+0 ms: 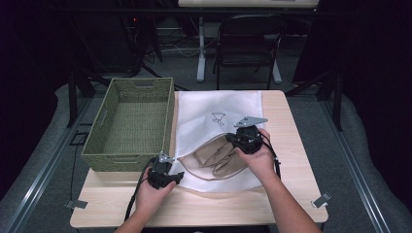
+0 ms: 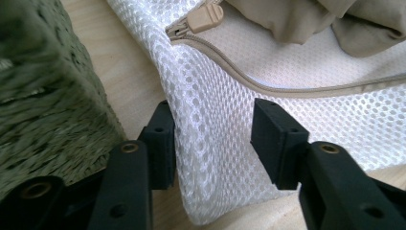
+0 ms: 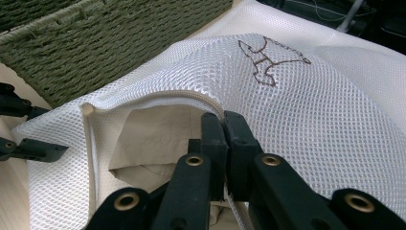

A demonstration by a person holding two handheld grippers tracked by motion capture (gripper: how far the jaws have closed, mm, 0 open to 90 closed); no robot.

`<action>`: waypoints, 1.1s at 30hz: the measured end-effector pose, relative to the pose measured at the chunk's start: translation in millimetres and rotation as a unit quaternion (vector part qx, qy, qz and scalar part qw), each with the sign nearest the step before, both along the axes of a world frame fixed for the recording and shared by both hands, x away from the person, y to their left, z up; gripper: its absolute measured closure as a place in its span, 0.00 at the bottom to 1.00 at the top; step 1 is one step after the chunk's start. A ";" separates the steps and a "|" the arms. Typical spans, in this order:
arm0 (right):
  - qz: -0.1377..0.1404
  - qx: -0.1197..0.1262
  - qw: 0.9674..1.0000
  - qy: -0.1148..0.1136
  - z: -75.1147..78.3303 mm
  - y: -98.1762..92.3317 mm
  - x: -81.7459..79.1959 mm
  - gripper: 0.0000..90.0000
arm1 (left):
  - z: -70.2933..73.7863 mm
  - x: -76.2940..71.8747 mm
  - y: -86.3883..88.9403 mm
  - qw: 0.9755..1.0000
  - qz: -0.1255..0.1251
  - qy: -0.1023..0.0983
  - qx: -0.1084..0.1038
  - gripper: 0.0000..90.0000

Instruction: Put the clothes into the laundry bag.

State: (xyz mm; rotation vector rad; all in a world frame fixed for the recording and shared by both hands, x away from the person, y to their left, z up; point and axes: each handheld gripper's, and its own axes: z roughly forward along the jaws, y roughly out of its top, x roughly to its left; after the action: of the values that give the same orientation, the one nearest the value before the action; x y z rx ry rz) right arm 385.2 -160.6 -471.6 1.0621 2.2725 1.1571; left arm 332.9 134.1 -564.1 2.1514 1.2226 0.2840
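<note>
Mesh bag [image 1: 214, 121] lengthwise away, mouth nearward

Beyond the left gripper [image 2: 213, 143], the beige garment [image 2: 325, 21] was cut off by the top edge, and the green basket [image 2: 43, 96] beside it was blurred. Ahead of the right gripper [image 3: 223, 122], the mesh bag [image 3: 306, 110] hid most of the garment; the brown embroidered mark [image 3: 265, 60] was too small to read
</note>
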 end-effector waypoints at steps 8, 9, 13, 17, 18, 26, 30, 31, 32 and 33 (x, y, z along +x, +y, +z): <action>0.001 -0.017 1.000 0.010 -4.9 5.4 -2.2 0.97 | -2.0 0.9 0.7 1.000 0.002 -0.013 0.002 0.77; 0.001 -0.031 0.999 0.016 -7.1 7.3 -3.6 0.97 | -2.0 0.8 1.2 1.000 -0.001 -0.015 0.005 0.82; 0.004 -0.057 0.998 0.026 -13.3 10.1 -5.6 0.97 | -1.5 0.4 2.1 1.000 0.000 -0.019 0.003 0.88; 0.004 -0.071 0.997 0.039 -20.6 11.1 -7.8 0.97 | -1.5 -0.1 2.4 1.000 -0.005 -0.019 0.005 0.89; 0.003 -0.074 0.996 0.041 -23.1 11.3 -8.9 0.96 | -1.5 -0.5 2.2 1.000 -0.006 -0.019 0.008 0.90; -0.011 -0.058 0.998 0.038 -22.1 -4.4 -24.6 0.75 | -1.3 -1.5 2.4 1.000 -0.009 -0.021 0.008 0.91; -0.034 -0.041 0.998 0.033 -19.3 -25.1 -36.5 0.66 | -0.5 -1.5 3.8 1.000 -0.009 -0.021 0.006 0.91; -0.041 -0.036 0.998 0.033 -19.8 -29.8 -38.9 0.65 | -0.8 -1.7 3.7 1.000 -0.008 -0.024 0.006 0.91; -0.041 -0.036 0.998 0.033 -19.8 -29.8 -38.9 0.65 | -0.9 -1.8 3.7 1.000 -0.008 -0.024 0.005 0.91; -0.054 -0.030 0.998 0.033 -21.3 -40.8 -43.1 0.63 | -0.7 -1.8 3.9 1.000 -0.009 -0.023 0.006 0.91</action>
State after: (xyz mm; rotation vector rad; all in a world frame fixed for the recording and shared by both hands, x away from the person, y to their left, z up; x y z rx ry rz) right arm 342.1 -201.4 -492.9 1.2004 2.2537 1.0202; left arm 331.1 138.0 -564.8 2.1526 1.1789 0.3307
